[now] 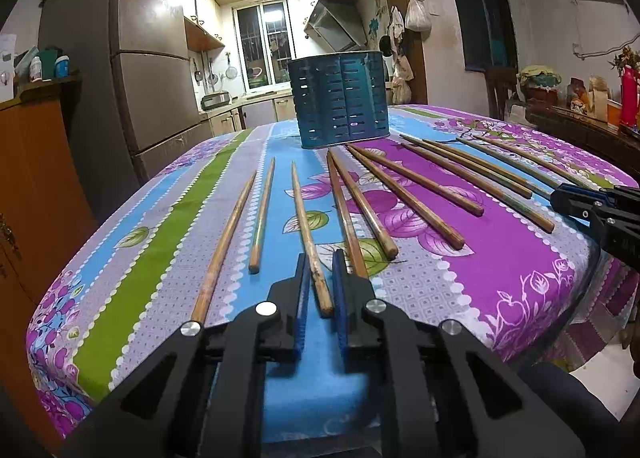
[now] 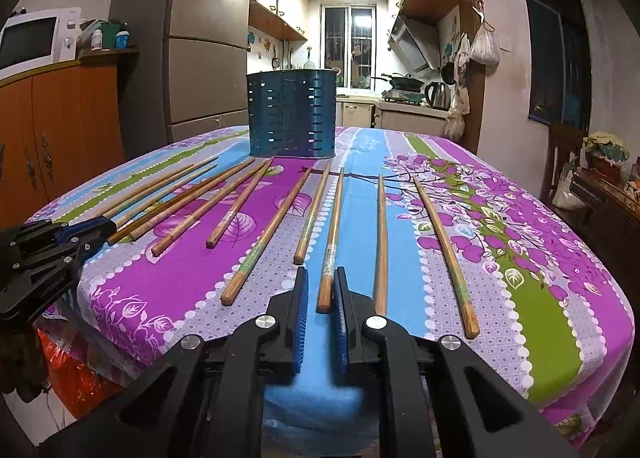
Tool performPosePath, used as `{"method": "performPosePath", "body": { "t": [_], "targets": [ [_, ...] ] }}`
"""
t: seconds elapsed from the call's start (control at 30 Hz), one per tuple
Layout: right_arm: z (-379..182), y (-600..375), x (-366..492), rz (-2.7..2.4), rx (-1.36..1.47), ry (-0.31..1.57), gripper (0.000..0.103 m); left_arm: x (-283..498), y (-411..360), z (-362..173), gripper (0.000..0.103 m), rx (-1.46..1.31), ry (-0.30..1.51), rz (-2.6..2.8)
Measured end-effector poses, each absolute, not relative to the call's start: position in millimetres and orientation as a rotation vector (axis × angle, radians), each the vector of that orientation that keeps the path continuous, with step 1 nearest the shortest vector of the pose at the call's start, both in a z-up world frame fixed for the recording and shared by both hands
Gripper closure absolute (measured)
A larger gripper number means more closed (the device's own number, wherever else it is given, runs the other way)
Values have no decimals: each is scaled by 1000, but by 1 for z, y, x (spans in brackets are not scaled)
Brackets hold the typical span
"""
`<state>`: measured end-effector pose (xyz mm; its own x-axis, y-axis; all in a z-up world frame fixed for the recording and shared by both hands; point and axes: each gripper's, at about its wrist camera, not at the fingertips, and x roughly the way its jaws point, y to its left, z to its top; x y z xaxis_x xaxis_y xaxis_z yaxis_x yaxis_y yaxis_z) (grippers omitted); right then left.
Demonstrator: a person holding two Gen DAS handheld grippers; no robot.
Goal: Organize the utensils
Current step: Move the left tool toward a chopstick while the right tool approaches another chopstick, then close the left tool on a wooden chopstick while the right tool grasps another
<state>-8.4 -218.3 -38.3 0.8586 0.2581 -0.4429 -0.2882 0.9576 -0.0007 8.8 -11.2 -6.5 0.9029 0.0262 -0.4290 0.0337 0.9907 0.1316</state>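
A blue slotted utensil holder (image 1: 342, 98) (image 2: 291, 114) stands upright at the far side of the table. Several wooden chopsticks lie fanned out on the flowered cloth in front of it. My left gripper (image 1: 321, 254) sits low at the near edge, its blue pads shut on the thick end of one chopstick (image 1: 316, 266), which still rests on the cloth. My right gripper (image 2: 320, 270) is likewise shut on the near end of another chopstick (image 2: 329, 258). Each gripper shows at the edge of the other's view: the right gripper (image 1: 560, 194) and the left gripper (image 2: 108, 226).
The table (image 1: 132, 258) is covered by a purple, blue and green cloth that rounds off at its edges. A fridge (image 2: 200, 38) and an orange cabinet (image 2: 60, 130) stand to the left. A cluttered sideboard (image 1: 580, 118) is on the right.
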Motion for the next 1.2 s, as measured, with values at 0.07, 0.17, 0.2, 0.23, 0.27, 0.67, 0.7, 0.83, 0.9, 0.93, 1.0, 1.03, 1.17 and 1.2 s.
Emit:
{"method": "performPosePath", "body": {
  "t": [0.07,0.17,0.2,0.23,0.27,0.67,0.7,0.83,0.9,0.93,1.0,1.03,1.17,1.2],
  "targets": [
    [-39,-216,-9,285,-65,447,93,6,-12,-8,93,129,446,-2],
    [-40,-216,-10,278,-62,435,93,2,-14,-9,93,137,437,6],
    [-40,-216,-10,277,-62,434,93,2,-14,-9,93,138,433,7],
    [-40,-216,-10,276,-65,434,93,0,-14,-9,93,144,430,11],
    [-40,-216,-10,276,-71,434,93,0,-14,-9,93,142,428,11],
    [-40,-212,-9,263,-89,433,93,-2,-16,-9,93,164,423,23],
    [-40,-212,-8,262,-89,434,93,-2,-16,-9,93,169,426,24],
    [-40,-210,-5,261,-96,436,93,-3,-16,-10,93,181,430,28],
    [-39,-209,-3,261,-95,439,93,-3,-16,-10,93,176,428,26],
    [-39,-209,-4,260,-97,438,93,-3,-16,-10,93,175,427,26],
    [-40,-209,-4,258,-95,434,93,-3,-16,-10,93,180,428,28],
    [-40,-208,-4,258,-93,433,93,-4,-17,-11,93,182,425,29],
    [-41,-210,-6,252,-77,422,94,-3,-18,-10,95,184,417,27],
    [-41,-211,-6,247,-69,418,95,-3,-18,-9,95,191,418,28]
  ]
}}
